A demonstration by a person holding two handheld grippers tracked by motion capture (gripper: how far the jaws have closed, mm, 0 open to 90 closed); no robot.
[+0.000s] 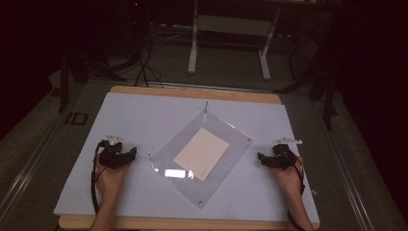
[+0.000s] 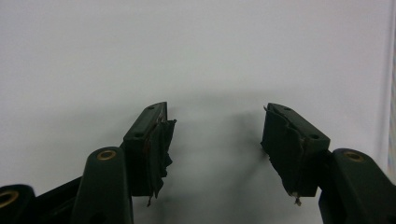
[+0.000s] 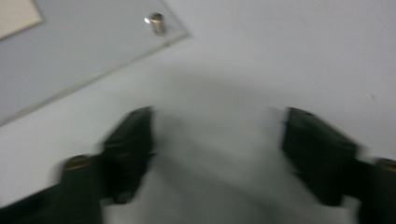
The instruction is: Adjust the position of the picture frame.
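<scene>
Our right gripper [image 1: 263, 158] has its jaws wide apart with nothing between them; so does our left gripper [image 1: 129, 155]; the clear square plastic sheet [image 1: 226, 137] with the cream paper card [image 1: 201, 153] lies between them, corners pointing at each; both hands rest low, aimed inward.

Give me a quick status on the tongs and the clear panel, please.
Left tongs open, empty. Right tongs open, empty. Clear panel flat between them, untouched, cream sheet inside. Nothing in the way.
</scene>
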